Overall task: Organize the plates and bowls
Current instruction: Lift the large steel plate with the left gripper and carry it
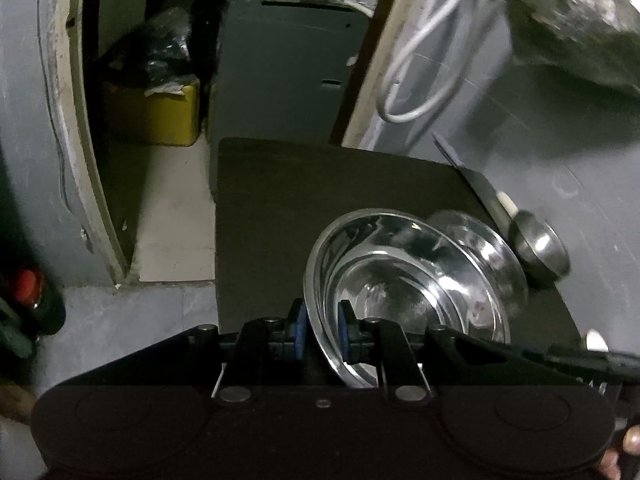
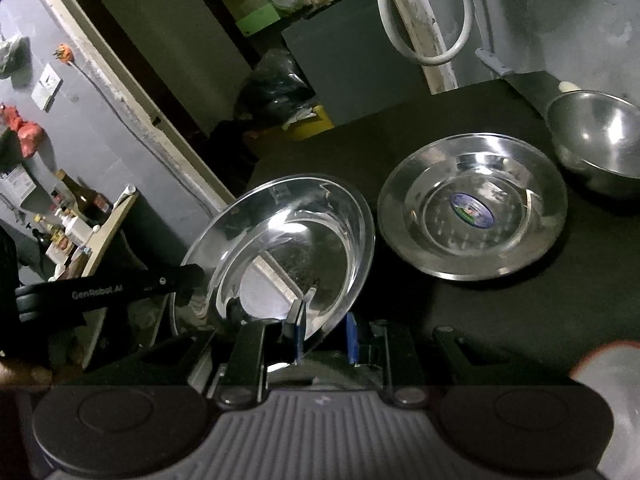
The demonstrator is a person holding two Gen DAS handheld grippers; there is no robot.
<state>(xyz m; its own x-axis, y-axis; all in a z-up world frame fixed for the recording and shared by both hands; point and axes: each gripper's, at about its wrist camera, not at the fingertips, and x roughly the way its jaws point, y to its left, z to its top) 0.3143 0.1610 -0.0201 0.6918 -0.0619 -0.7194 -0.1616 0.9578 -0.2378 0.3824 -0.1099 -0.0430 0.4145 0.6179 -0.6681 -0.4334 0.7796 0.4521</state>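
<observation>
My left gripper (image 1: pixel 322 330) is shut on the rim of a shiny steel plate (image 1: pixel 412 280), held tilted above the black table (image 1: pixel 320 200). In the right wrist view the same plate (image 2: pixel 280 248) is tilted up, and my right gripper (image 2: pixel 324 336) has its blue pads (image 2: pixel 298 334) on either side of the near rim; the left gripper's arm (image 2: pixel 120 286) comes in from the left. A second steel plate (image 2: pixel 472 204) with a blue sticker lies flat on the table. A steel bowl (image 2: pixel 600 140) stands at the far right; it also shows in the left wrist view (image 1: pixel 540 246).
The table's left and far edges drop to the floor (image 1: pixel 176 216). A yellow bin (image 1: pixel 160 112) and a dark cabinet (image 1: pixel 288 72) stand beyond. White hose (image 2: pixel 424 12) hangs on the wall. A shelf with bottles (image 2: pixel 76 216) is at left.
</observation>
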